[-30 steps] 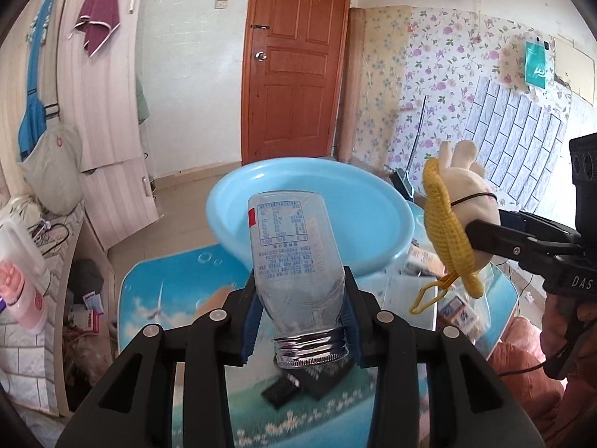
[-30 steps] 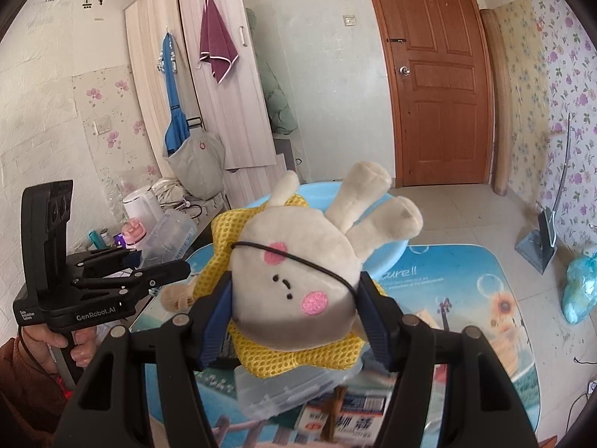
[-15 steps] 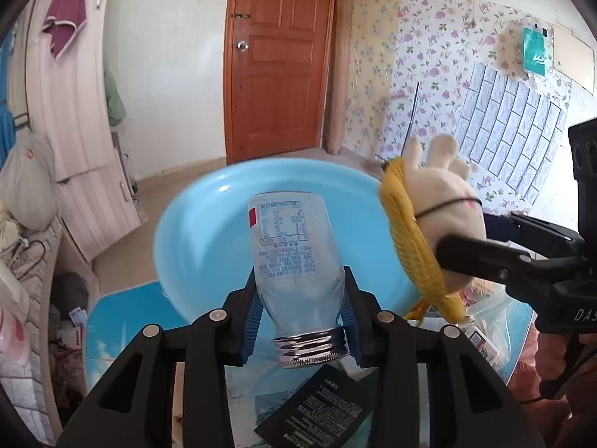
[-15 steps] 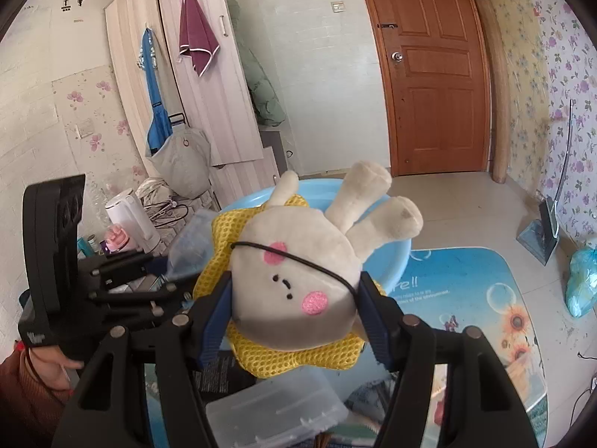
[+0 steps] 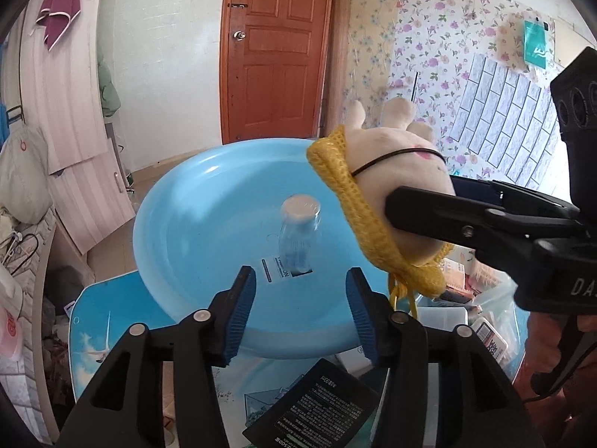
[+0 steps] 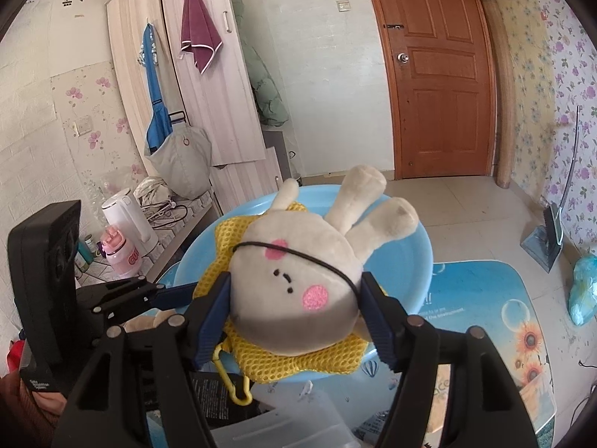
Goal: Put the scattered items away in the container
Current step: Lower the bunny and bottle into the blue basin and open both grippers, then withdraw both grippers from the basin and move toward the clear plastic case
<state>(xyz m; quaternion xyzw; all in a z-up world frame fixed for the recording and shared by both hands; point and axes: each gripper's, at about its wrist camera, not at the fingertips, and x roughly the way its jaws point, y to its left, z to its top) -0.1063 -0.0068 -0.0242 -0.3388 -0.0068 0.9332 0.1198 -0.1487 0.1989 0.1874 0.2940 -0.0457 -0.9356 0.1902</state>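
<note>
- Floral-papered room, blue table (image 5: 97, 321) below you.
- Your left gripper (image 5: 300, 311) is spread; bottle (image 5: 298, 237) lies in the basin (image 5: 209, 231).
- Your right gripper (image 6: 294, 310) pinches the plush rabbit (image 6: 298, 280) just above the basin's rim.

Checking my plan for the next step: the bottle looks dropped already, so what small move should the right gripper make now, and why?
Probably open the right gripper to drop the plush rabbit into the blue basin. The rabbit is clamped above the basin, the bottle is already inside, and the left gripper is open and empty.
</note>
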